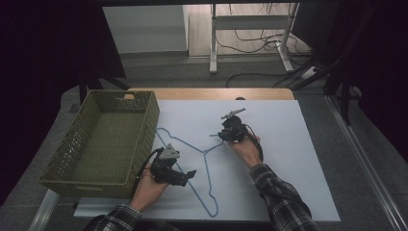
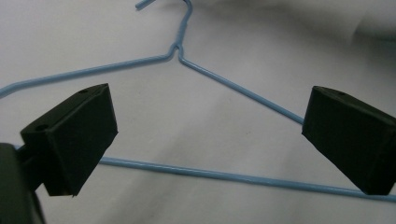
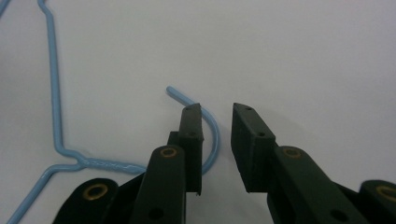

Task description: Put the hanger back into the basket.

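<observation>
A blue wire hanger (image 1: 185,142) lies flat on the white board (image 1: 284,144), its hook pointing toward my right gripper. My left gripper (image 1: 190,174) hovers low over the hanger's lower arm. In the left gripper view its jaws stand wide apart, open, on either side of the hanger's triangle, with the long bar (image 2: 224,176) running beneath them. My right gripper (image 1: 224,135) is at the hook. In the right gripper view it (image 3: 217,109) is open by a narrow gap, and the curved hook (image 3: 215,135) passes just beside the left jaw, inside that gap.
An olive-green mesh basket (image 1: 146,130) with nothing in it stands at the left, close to my left hand. The board's wooden table edge (image 1: 211,93) lies at the back. Beyond it are a desk's white legs (image 1: 213,43) and floor cables.
</observation>
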The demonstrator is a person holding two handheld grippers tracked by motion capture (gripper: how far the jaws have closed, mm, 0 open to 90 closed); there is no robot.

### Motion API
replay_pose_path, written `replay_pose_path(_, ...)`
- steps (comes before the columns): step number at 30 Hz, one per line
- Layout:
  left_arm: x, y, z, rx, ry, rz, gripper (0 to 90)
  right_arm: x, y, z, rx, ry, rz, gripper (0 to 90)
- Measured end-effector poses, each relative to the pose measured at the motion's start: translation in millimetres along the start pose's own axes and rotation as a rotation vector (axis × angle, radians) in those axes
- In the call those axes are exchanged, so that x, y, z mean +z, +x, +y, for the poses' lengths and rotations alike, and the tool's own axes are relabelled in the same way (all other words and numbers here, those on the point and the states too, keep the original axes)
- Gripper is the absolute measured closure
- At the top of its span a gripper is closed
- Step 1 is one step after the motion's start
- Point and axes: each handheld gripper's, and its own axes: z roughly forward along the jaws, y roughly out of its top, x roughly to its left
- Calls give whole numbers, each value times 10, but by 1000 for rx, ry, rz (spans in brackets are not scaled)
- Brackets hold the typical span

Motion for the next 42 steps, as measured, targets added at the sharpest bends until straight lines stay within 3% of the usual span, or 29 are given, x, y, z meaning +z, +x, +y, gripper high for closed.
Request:
replay_pose_path(5, 12, 30, 32, -20, -3, -6, 52, 98, -7, -38, 0, 33, -22, 775)
replay_pose_path(7, 24, 27, 44, -16, 7, -7, 53, 97, -14, -45, 16, 25, -16, 845)
replay_pose_path(12, 52, 23, 95, -2, 32, 3, 51, 92, 11, -36, 13, 29, -29, 864)
replay_pose_path(16, 91, 52, 212, 12, 42, -27, 47, 55, 32, -28, 7, 23, -34, 864)
replay_pose_path(21, 236, 87, 399, 41, 61, -13, 83, -35, 40, 0, 2, 0, -31, 864)
replay_pose_path(22, 236, 87, 399, 41, 61, -13, 125, -35, 40, 0, 2, 0, -31, 864)
replay_pose_path(24, 349, 101, 493, 83, 75, 12, 205, -99, 57, 27, 4, -13, -24, 864)
replay_pose_path(27, 510, 111, 564, 130, 101, 4, 321, -139, 72, 36, 2, -22, -17, 864)
replay_pose_path(30, 647, 162, 624, 140, 125, -1, 405, -168, 82, 44, 2, -26, -13, 863)
replay_pose_path(34, 771, 266, 704, 119, 144, -38, 508, -212, 96, 63, 2, -36, -9, 864)
replay_pose_path(42, 908, 354, 778, 120, 176, -73, 659, -251, 120, 84, 4, -43, -3, 863)
